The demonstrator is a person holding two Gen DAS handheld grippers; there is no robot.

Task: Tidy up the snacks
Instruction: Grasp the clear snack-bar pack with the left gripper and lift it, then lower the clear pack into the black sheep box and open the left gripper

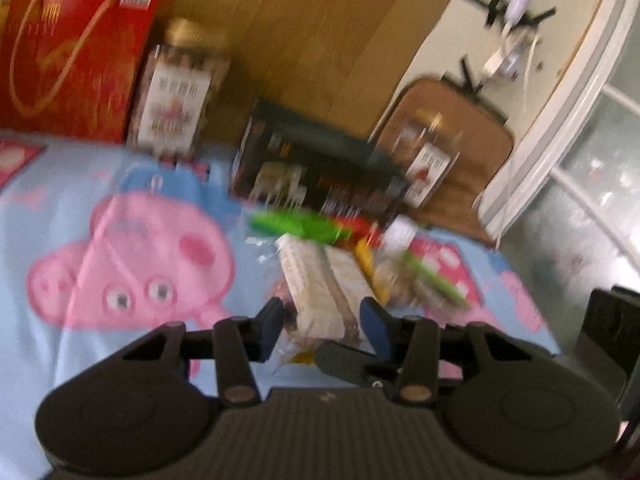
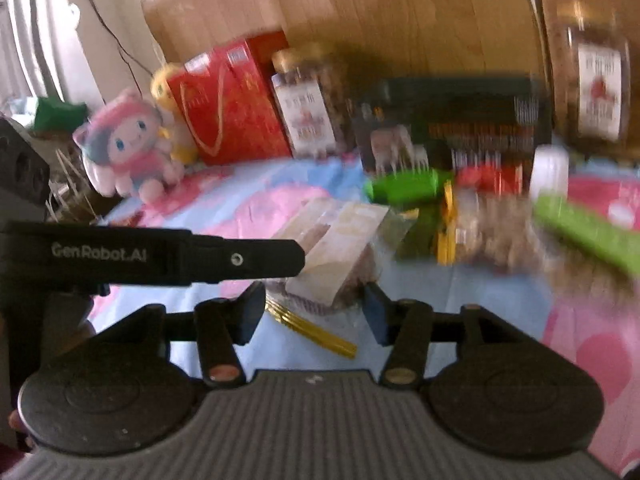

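Nearest in the left wrist view, left gripper [image 1: 324, 330] partly spread, its fingers either side of a cream snack packet [image 1: 324, 292] lying on the light blue cartoon bedsheet [image 1: 120, 248]; blur hides whether the pads press on the wrapper. In the right wrist view, right gripper [image 2: 314, 310] also partly spread, around the near end of the same cream packet [image 2: 340, 240], pads seemingly just clear of it, though too smeared to be sure. Gold twist tie [image 2: 312, 328] on the sheet between those fingers. From the left edge there, the other gripper's black finger [image 2: 240, 258] reaching across to the packet. Just beyond the packet, a heap of snacks: green wrapper [image 2: 404, 188], yellow and brown packets, a red one [image 2: 488, 178], a white cap [image 2: 550, 170], a second green wrapper [image 2: 588, 232] to the right. Behind the heap, a dark printed box [image 2: 460, 120]. Farther back against the wooden headboard [image 2: 400, 8], a gold-lidded jar [image 2: 308, 100], a red gift box [image 2: 232, 108], a pink plush doll [image 2: 128, 144] and, far right, another jar [image 2: 592, 80].
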